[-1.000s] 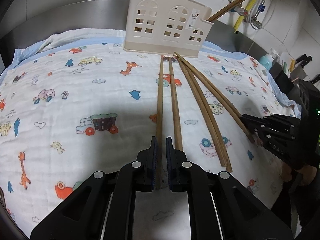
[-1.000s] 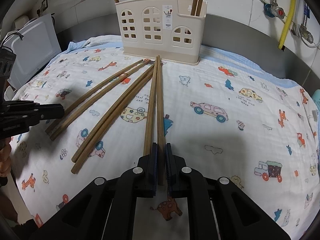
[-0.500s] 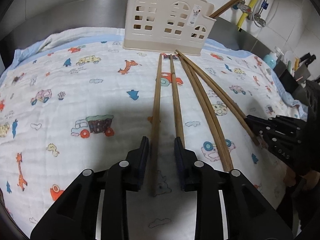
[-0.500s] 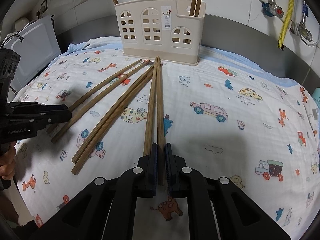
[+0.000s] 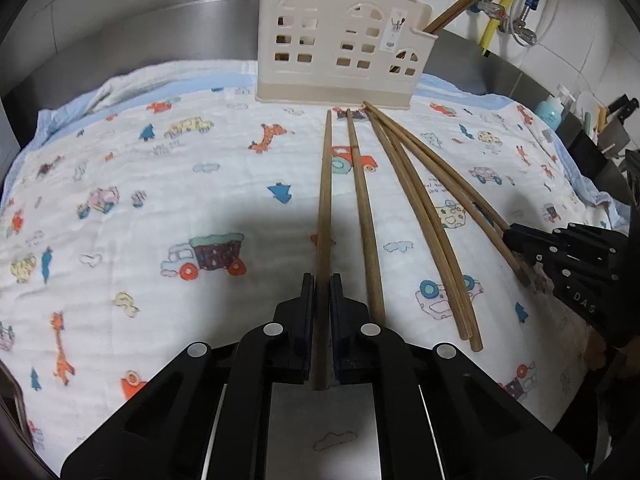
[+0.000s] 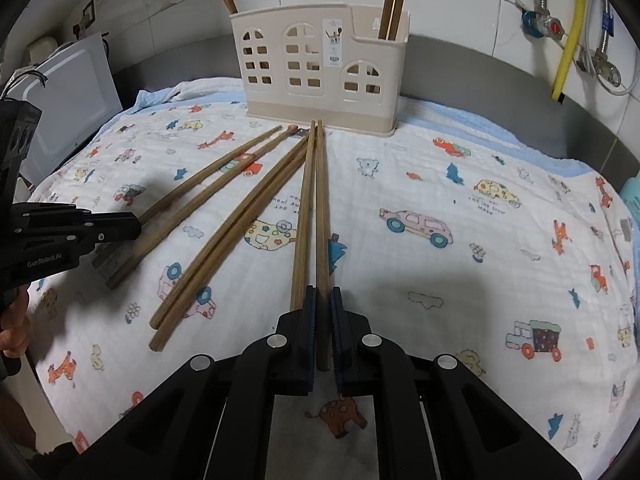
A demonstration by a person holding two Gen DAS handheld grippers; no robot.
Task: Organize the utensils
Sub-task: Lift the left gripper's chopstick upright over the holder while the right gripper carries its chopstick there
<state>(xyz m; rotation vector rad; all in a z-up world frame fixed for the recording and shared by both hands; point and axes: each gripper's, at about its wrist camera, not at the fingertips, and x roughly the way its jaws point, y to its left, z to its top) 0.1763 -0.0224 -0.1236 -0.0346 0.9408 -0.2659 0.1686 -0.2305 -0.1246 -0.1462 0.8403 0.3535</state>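
1. Printed cloth [image 5: 120, 184]: white quilted cotton, cartoon cars and giraffes, spread over my surface.
2. My left claw [image 5: 322, 280]: closed narrow on the leftmost chopstick [image 5: 325, 200], gripping its near butt end. Brown wood, slim and tapered, long axis running away from me, tip toward the holder.
3. Utensil holder [image 5: 340, 52]: cream plastic, house-shaped with window cut-outs, upright at the cloth's far edge, chopsticks standing inside.
4. Loose chopsticks [image 6: 224, 232]: lying flat, fanned, tips converging at the holder's base.
5. My right claw [image 6: 323, 294]: closed narrow on the rightmost chopstick [image 6: 321, 208], same orientation.
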